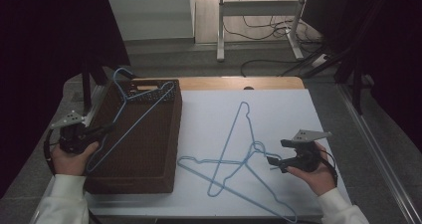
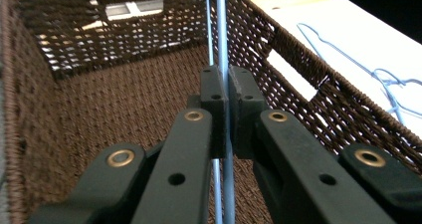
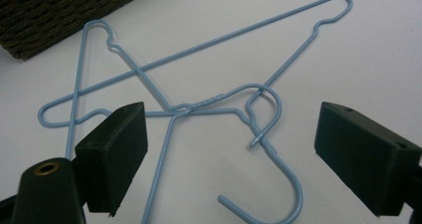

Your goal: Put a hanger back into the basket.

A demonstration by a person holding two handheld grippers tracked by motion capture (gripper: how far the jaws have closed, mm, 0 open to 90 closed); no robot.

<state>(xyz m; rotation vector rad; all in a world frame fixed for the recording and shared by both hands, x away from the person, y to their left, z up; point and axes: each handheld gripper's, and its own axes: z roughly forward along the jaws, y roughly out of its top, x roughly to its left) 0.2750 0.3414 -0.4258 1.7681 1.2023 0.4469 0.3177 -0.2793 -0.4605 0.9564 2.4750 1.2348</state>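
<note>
While the left claw (image 1: 102,130), clamped on one hanger (image 1: 130,115), lowers it into the basket (image 1: 149,159) at frame left, the right claw (image 1: 274,160) gapes empty over two tangled hangers (image 1: 234,157) at lower center.

Blue wire hanger (image 1: 130,115) at frame left, tilted over brown wicker basket (image 1: 149,149), hook past its far rim. Two more blue hangers (image 1: 234,159) lie flat, crossed w/ hooks interlinked, centre-right on white tabletop.

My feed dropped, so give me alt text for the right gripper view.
The right gripper, fingers wide open, hovers over two tangled blue wire hangers on a white table; one hook curls between them.
</note>
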